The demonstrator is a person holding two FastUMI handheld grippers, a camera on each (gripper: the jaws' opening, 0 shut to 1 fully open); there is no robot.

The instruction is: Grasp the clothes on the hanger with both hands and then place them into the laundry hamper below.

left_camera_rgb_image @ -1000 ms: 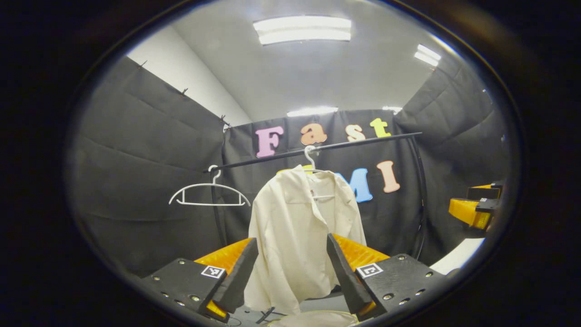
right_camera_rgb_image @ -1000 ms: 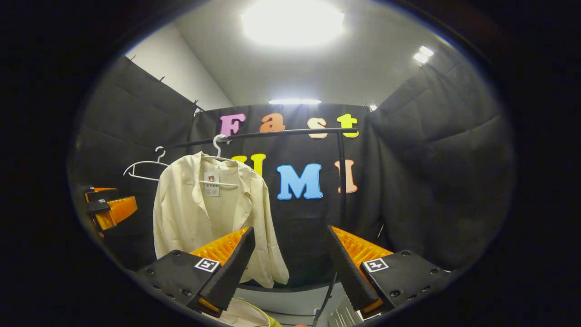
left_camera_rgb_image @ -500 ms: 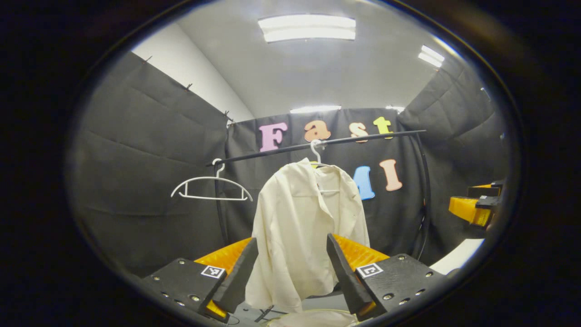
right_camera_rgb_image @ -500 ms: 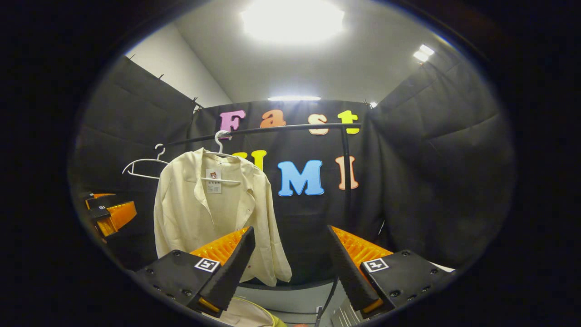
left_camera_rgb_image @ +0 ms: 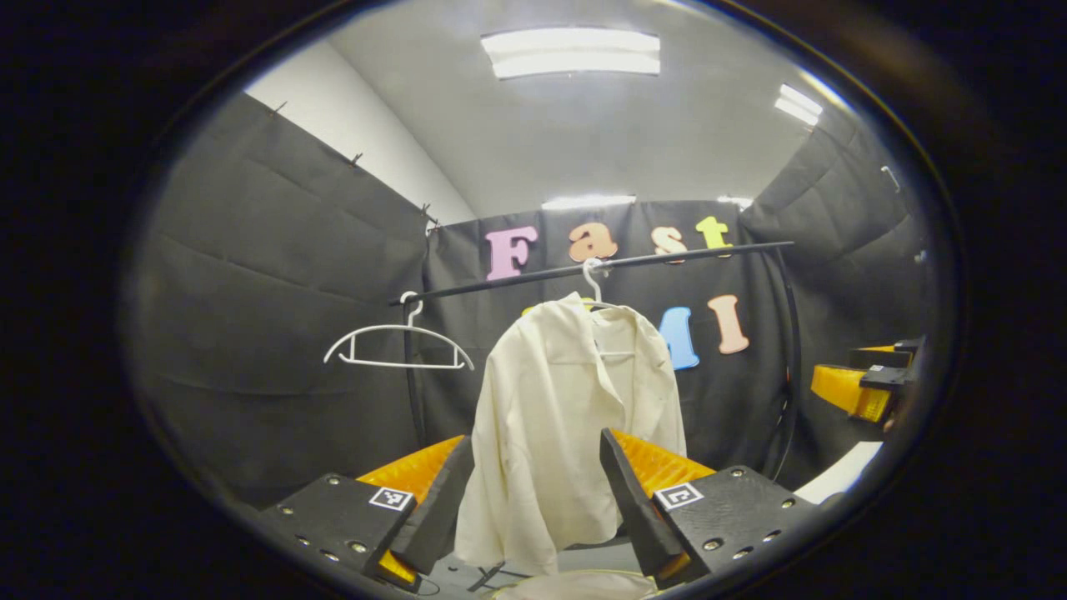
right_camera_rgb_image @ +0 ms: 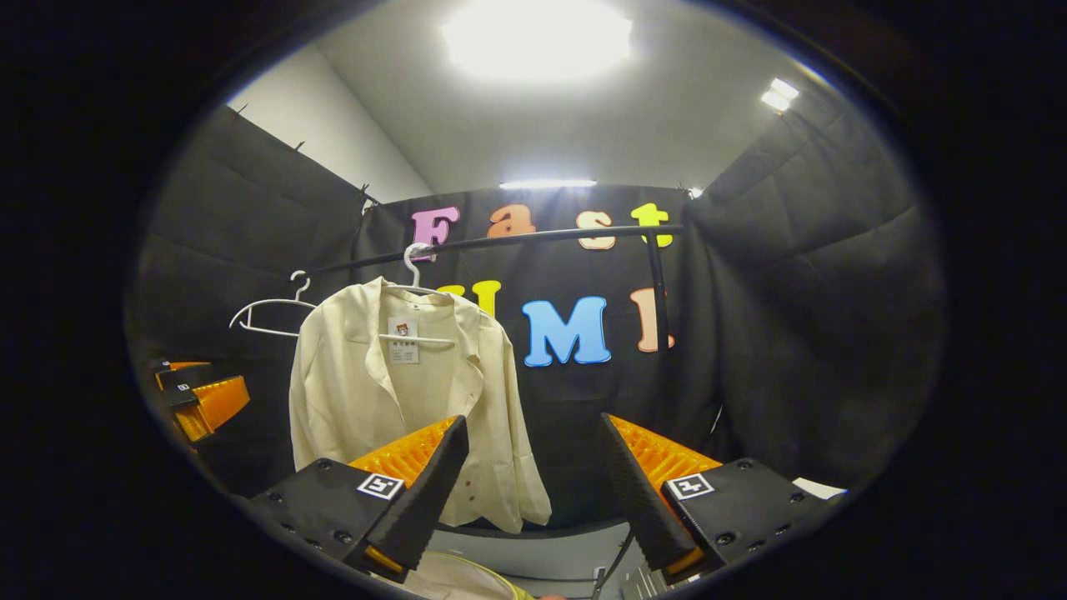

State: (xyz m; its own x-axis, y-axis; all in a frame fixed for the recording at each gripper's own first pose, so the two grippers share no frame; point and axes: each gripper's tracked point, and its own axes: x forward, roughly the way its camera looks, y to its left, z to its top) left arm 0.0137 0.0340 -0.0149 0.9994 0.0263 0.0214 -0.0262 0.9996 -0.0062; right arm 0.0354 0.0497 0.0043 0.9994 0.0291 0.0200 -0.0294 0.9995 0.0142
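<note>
Shirt: cream shirt (left_camera_rgb_image: 567, 425) hangs on a white hanger (left_camera_rgb_image: 593, 283) from the black rail (left_camera_rgb_image: 667, 257).
Spare hanger: empty hanger (left_camera_rgb_image: 398, 346), beside the shirt on the rail.
Left gripper (left_camera_rgb_image: 533, 500): fingers spread wide, holding nothing, short of the shirt.
Right gripper (right_camera_rgb_image: 533, 492): fingers spread wide, holding nothing, beside the shirt.

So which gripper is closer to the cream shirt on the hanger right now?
Probably the left, narrowly. The left gripper faces the cream shirt head-on, framing it between open fingers. The right gripper points past its right edge. Neither touches it.
</note>
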